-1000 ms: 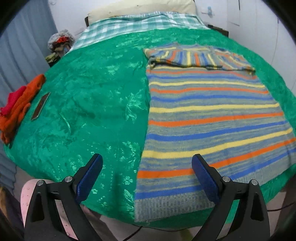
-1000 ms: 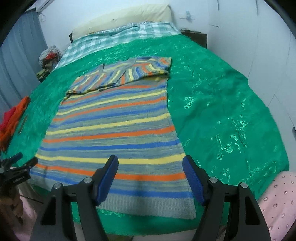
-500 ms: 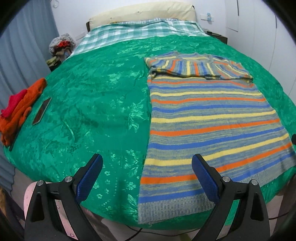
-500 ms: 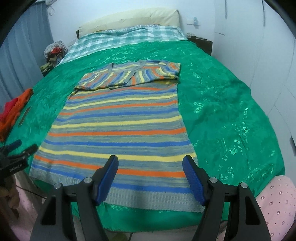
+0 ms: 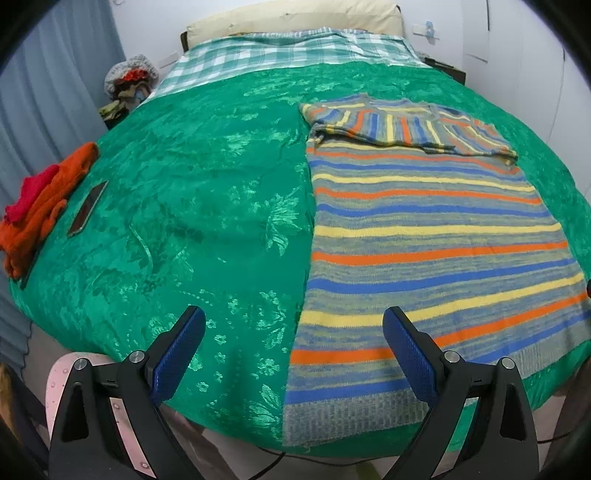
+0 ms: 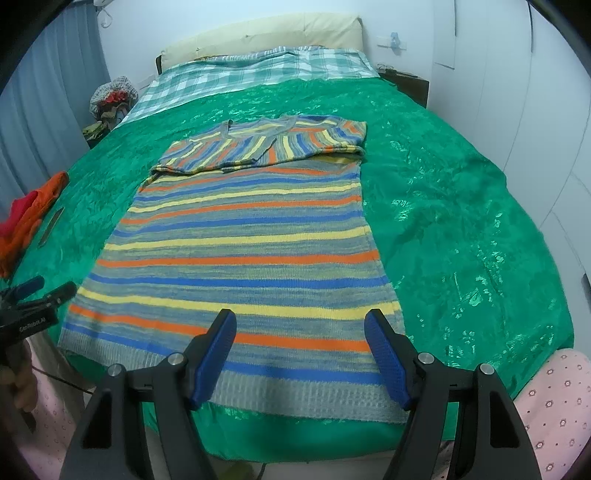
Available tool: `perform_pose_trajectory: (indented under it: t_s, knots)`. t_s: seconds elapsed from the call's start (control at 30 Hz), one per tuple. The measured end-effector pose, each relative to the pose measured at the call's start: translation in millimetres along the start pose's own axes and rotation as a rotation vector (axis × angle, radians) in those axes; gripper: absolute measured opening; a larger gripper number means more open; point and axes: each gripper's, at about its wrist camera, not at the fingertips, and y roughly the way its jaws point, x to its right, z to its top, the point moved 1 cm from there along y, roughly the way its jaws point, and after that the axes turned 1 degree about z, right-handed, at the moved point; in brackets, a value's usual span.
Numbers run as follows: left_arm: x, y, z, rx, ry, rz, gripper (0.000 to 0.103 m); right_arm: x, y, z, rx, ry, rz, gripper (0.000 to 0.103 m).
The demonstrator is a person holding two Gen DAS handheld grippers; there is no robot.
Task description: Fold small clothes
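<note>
Left wrist view showed the left gripper spread wide with nothing between its blue pads, held above the near edge of a bed under a green cover. A striped sweater lay flat on the cover to the right of that gripper, hem toward the camera and just at the bed's near edge, with both sleeves folded across the chest at the far end. Near the left edge of the bed sat a pile of orange and red clothes, and just beside it a dark phone lay flat. A checked sheet covered the head of the bed in front of a cream pillow.

Right wrist view showed the right gripper also spread wide and holding nothing, poised over the sweater's hem, not touching it. The left gripper appeared at the far left of this view, near the sweater's near left corner, its fingers apart. Pink dotted cloth showed at the lower right.
</note>
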Motion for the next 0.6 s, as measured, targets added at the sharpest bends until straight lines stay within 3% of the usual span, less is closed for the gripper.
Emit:
perform_pose_trajectory:
  t_s: [0.6]
  knots:
    - [10.2,6.1,-0.6,-0.01,0.039,0.01,0.098,6.9,8.6,-1.8,-0.01,0.028,0.012,0.072]
